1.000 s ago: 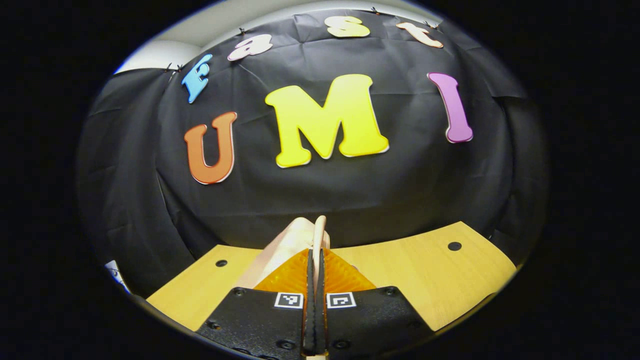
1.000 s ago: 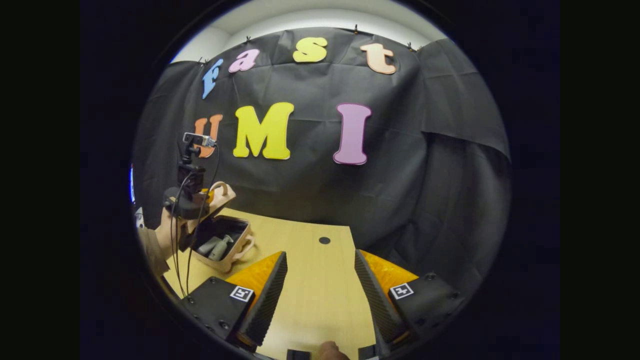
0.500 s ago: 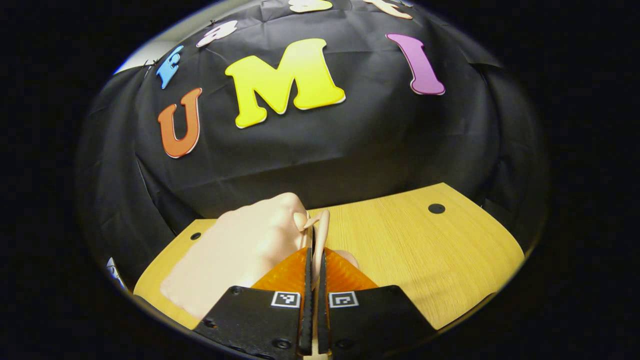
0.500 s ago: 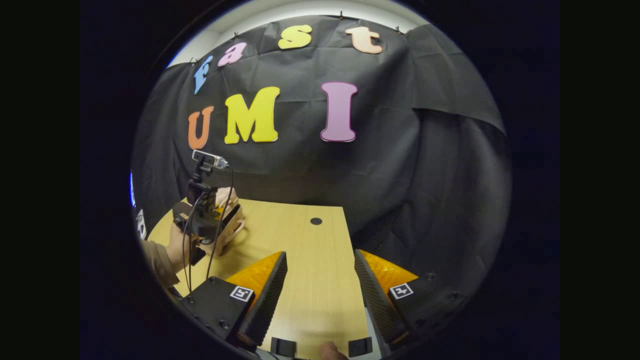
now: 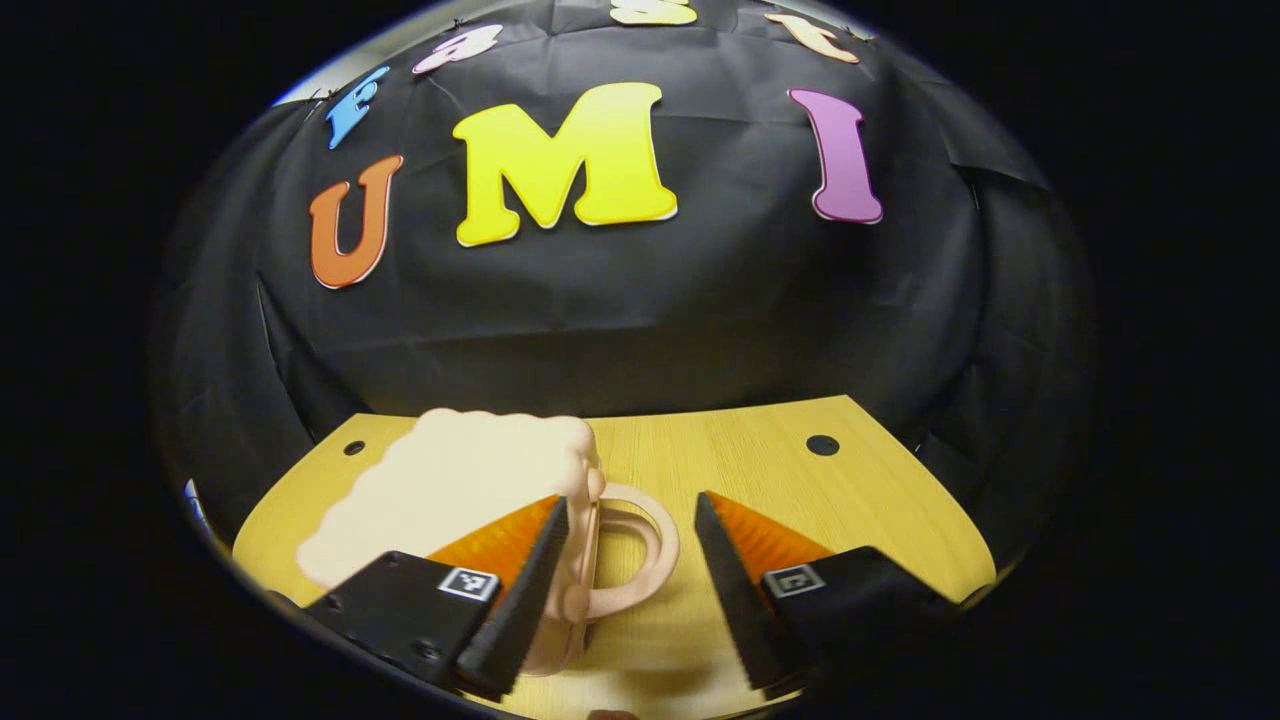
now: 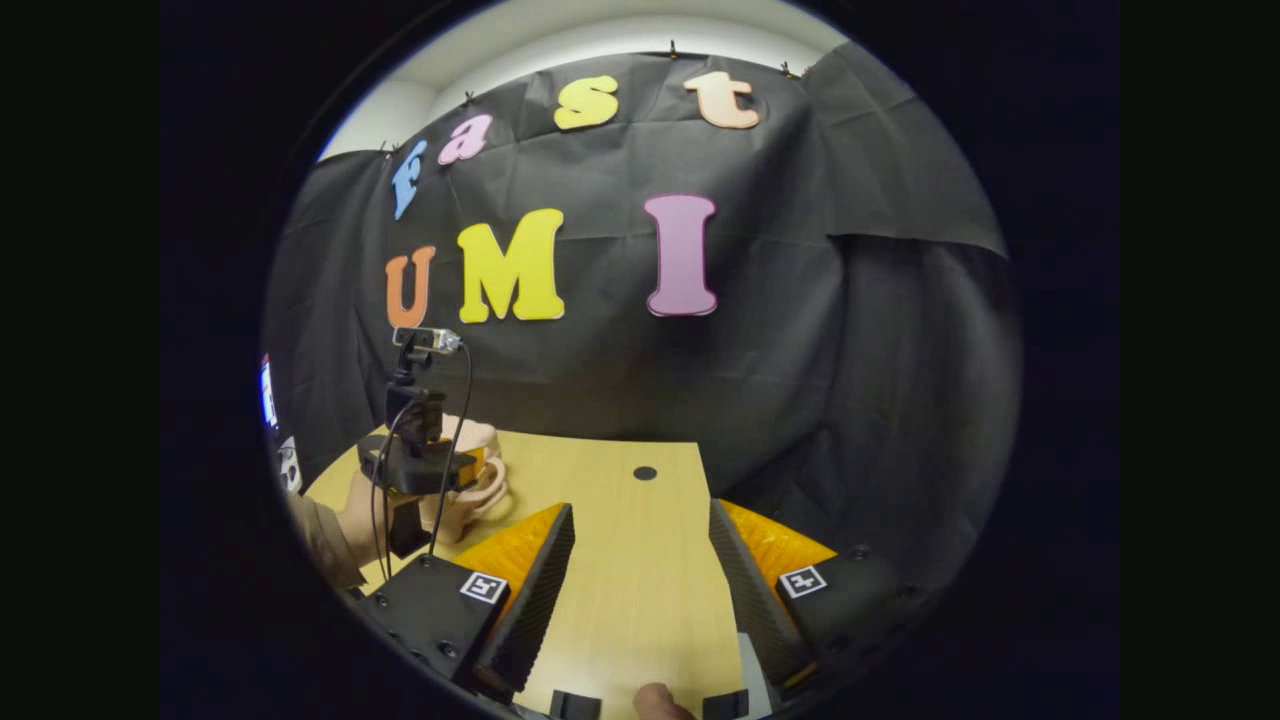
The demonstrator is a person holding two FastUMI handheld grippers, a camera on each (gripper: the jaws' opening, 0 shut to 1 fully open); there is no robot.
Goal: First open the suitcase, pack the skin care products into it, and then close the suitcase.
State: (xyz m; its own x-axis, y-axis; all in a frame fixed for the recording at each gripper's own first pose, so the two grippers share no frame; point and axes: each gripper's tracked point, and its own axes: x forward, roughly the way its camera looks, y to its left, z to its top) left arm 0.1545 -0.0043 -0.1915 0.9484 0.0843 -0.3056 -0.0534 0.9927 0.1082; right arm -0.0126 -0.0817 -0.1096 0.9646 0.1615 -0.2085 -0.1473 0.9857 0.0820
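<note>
Spanning both views, the wooden bench [image 5: 860,500] carries the pale pink suitcase [image 5: 450,490] with its lid shut, lying at the left side — no brand or readable writing shows on it. Its looped handle [image 5: 630,550] sits between the spread fingers of the left hand-held gripper [image 5: 625,590], touching neither. In the right gripper view, the right hand-held gripper [image 6: 640,590] hangs wide open over bare bench, holding nothing — well apart from the suitcase [image 6: 470,490].
</note>
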